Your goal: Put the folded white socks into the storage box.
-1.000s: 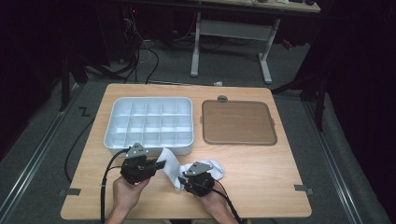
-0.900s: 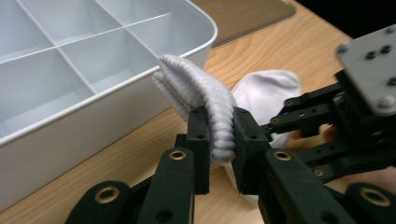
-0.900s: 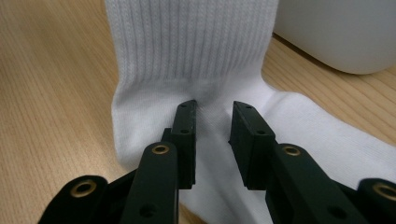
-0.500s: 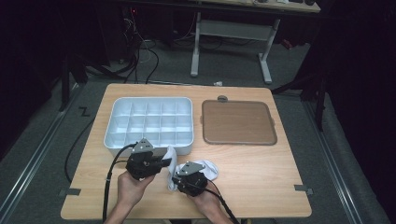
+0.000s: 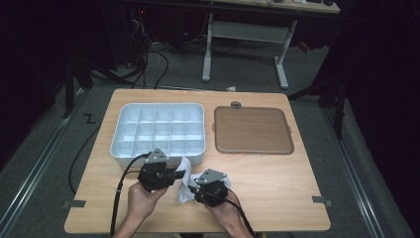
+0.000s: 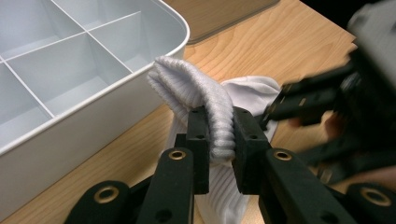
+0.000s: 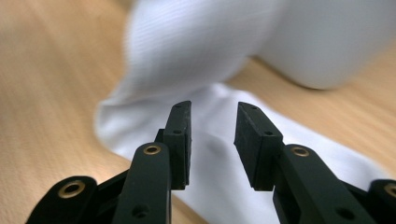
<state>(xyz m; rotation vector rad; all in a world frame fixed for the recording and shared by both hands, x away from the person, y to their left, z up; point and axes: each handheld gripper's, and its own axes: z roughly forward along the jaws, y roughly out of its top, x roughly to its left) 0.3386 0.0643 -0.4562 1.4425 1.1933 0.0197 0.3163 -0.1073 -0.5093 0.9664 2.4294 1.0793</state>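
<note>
Wooden table [image 5: 277, 191]: bears every item below. All places are given from the white compartment tray.

White compartment tray [image 5: 159, 131]: plastic, gridded cells, all cells in sight bare. Its near wall is cut off at the edge of the left gripper view.

Brown lid or mat [image 5: 251, 130]: flat, rounded corners, just beside the tray's right side, apart from it. Which of the two it is cannot be told.

Left gripper [image 6: 219, 140]: in front of the tray's near right corner, jaws clamped on a ribbed fold of the white sock.

Right gripper [image 7: 212, 140]: farther out from that corner than a second ago, when it sat right at the sock. Its jaws have just been opening and now stand parted, nothing pressed between them, cloth lying beyond. Judged: a grip let go, likely to re-take the sock elsewhere while the left hand keeps it.

White sock [image 6: 205, 100]: bunched just in front of the tray's near right corner, partly lifted. Toe, heel and cuff cannot be told apart; in the right gripper view it is blurred.
</note>
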